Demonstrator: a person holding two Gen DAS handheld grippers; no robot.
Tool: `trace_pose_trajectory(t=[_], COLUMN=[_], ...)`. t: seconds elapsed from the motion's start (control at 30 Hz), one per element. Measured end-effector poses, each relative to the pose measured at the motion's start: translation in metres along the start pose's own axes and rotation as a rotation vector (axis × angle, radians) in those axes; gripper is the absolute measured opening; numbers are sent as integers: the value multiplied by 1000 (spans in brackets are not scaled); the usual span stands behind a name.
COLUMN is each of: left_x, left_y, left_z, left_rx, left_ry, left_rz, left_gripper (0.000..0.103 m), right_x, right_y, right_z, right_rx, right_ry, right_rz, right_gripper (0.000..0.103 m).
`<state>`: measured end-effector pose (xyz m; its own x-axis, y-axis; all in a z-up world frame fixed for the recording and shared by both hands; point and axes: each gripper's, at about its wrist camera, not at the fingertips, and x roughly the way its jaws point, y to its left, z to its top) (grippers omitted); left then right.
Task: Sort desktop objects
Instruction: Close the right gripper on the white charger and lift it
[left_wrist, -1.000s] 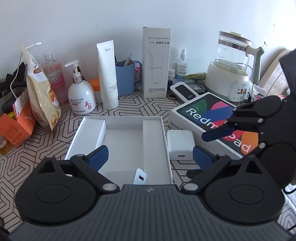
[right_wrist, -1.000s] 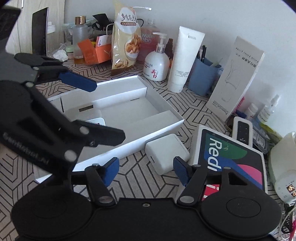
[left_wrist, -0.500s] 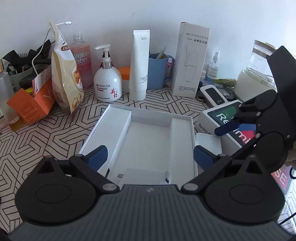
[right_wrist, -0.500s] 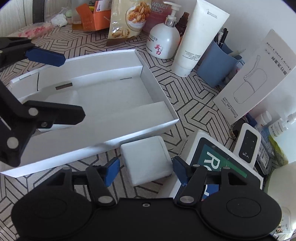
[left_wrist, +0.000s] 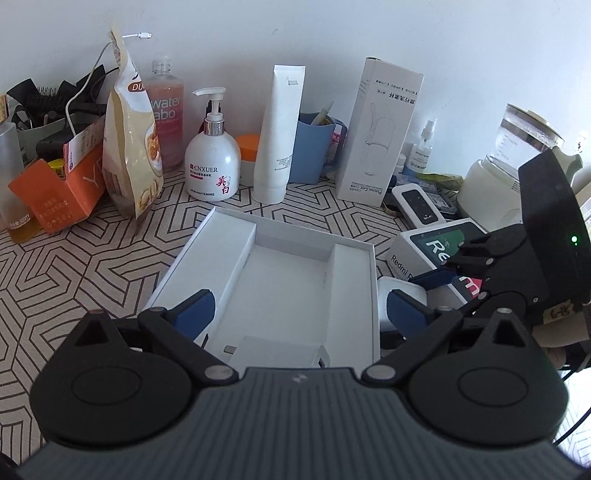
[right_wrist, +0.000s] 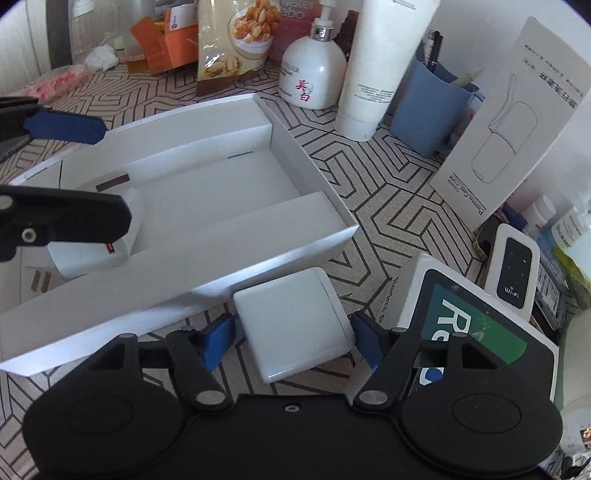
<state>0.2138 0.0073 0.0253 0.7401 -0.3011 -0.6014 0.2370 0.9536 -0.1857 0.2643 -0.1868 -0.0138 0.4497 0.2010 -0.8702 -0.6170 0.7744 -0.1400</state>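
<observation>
An open white box (left_wrist: 288, 280) lies on the patterned desk, also in the right wrist view (right_wrist: 207, 206). A small white item (right_wrist: 92, 240) lies in its near end. A white charger block (right_wrist: 295, 317) sits on the desk between the box and the Redmi Pad box (right_wrist: 476, 325). My right gripper (right_wrist: 293, 341) is open, one finger on each side of the charger, low over it. My left gripper (left_wrist: 301, 312) is open above the white box's near end. The right gripper shows at the right of the left wrist view (left_wrist: 413, 295).
Along the wall stand a snack bag (left_wrist: 129, 147), a pump bottle (left_wrist: 212, 162), a white tube (left_wrist: 280, 133), a blue pen cup (left_wrist: 314, 147), a tall white carton (left_wrist: 380, 133) and a kettle (left_wrist: 517, 170). A Wi-Fi router (right_wrist: 513, 266) lies beside the Redmi box. An orange box (left_wrist: 59, 184) is left.
My right gripper has come down and forward until its open fingers straddle the charger block. My left gripper has drawn back and left over the white box.
</observation>
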Motion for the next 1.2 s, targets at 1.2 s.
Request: trace_pose_trajectory(t=[1.2], left_x=[-38], left_y=[5], left_z=[-4], left_rx=[165], left_ry=[-46], left_rz=[-46], left_gripper=[101], right_x=[-91], right_y=[76], right_z=[-57], right_rx=[216], right_ry=[-294], right_rz=[-49], right_gripper=[69])
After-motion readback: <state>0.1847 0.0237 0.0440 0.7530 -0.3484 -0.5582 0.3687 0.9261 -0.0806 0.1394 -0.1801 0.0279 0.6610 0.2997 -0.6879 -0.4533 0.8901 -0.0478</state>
